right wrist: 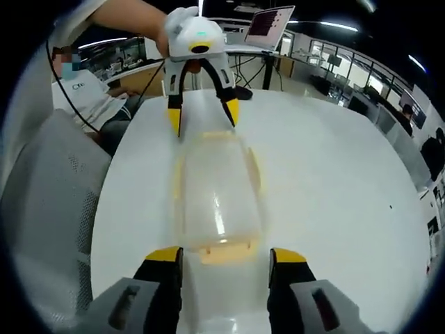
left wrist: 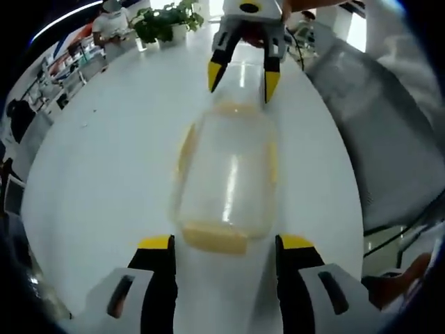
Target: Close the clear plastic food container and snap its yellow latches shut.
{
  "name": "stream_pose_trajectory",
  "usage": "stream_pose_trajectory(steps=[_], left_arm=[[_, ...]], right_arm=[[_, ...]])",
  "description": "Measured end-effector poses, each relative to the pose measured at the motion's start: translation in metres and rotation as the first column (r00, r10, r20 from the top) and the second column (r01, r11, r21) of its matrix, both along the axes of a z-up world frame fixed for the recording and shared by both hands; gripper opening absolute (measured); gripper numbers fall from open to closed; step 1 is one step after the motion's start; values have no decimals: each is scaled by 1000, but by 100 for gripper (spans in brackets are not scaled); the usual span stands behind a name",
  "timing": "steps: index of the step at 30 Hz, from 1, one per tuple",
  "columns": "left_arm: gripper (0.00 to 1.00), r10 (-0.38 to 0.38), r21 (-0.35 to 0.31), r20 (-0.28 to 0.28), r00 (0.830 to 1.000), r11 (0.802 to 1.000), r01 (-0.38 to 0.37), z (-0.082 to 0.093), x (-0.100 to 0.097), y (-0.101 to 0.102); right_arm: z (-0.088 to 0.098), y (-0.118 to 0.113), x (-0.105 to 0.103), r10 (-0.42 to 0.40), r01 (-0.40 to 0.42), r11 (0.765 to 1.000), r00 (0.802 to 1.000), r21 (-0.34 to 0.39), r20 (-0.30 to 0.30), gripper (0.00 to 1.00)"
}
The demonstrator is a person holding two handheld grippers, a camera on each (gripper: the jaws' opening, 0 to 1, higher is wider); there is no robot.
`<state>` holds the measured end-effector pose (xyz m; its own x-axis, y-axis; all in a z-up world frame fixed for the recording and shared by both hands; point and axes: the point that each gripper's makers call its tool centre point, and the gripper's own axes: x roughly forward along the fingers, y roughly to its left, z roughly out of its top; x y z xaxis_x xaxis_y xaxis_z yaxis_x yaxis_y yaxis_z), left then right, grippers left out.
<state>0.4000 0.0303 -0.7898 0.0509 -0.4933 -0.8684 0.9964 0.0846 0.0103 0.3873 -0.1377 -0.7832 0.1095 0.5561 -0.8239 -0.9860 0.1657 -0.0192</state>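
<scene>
yellow-tipped black jaws of the left gripper (left wrist: pixel 226 245) stand spread, released, one to either side of the near end of the clear rectangular plastic food container (left wrist: pixel 226 177), holding nothing. the right gripper (right wrist: pixel 226 257) is the same at the container's opposite end: jaws apart, straddling that end, not clamped. each gripper faces the other across the container.

the container lies lengthwise between them on the round white table (left wrist: pixel 104 174), its lid seemingly already down. pale yellow latches run along its long sides, and one yellow end latch (left wrist: pixel 214 239) sits just between the left jaws; whether any is snapped i cannot tell.

judgement: the step in hand is pressing the end latches home. to do it well, keep both grippers square to the container's long axis, push each end latch flat against the wall from outside, and work both ends together so the light box is braced and does not skid over the smooth table. side latches would follow.

beyond the container stand a green potted plant (left wrist: pixel 167 21) and an open laptop (right wrist: pixel 270 22).
</scene>
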Motion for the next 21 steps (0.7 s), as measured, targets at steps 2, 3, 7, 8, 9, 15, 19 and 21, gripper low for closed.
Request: stream_pose_trajectory(steps=[2,3,7,8,9,15,19,21], left_arm=[[55,-2,-1,-10,1000,1000,2,-1,0,0],[55,-6,0,-12,1000,1000,6,-2,-1,-1],[55,-28,10,-20,999,1000,29,-6,-2,-3],[54,-32,12,-19,999,999,32,-6,-2,-4],[54,-40,14,-19,999,999,41,-7,-2,-5],[51,-54,29,-15,998,998,54,-13,2,-7],[49,-61,20,-14,998,998,61,-12,5,-6],[48,-66,20,-13,998,998,67,-12,5,-6]], right_arm=[[-3,-1,0,13,-13,1000,1000,-15,2,47],[-4,-1,0,16,-16,1000,1000,-17,4,47],[-9,-3,4,27,-27,999,1000,-34,11,46],[-9,-3,4,29,-29,999,1000,-34,12,46],[-10,-3,4,30,-30,999,999,-38,11,45],[-16,-5,3,51,-51,997,999,-56,6,43],[-17,-4,4,62,-62,996,998,-61,6,41],[-19,-4,5,64,-64,996,998,-69,8,41]])
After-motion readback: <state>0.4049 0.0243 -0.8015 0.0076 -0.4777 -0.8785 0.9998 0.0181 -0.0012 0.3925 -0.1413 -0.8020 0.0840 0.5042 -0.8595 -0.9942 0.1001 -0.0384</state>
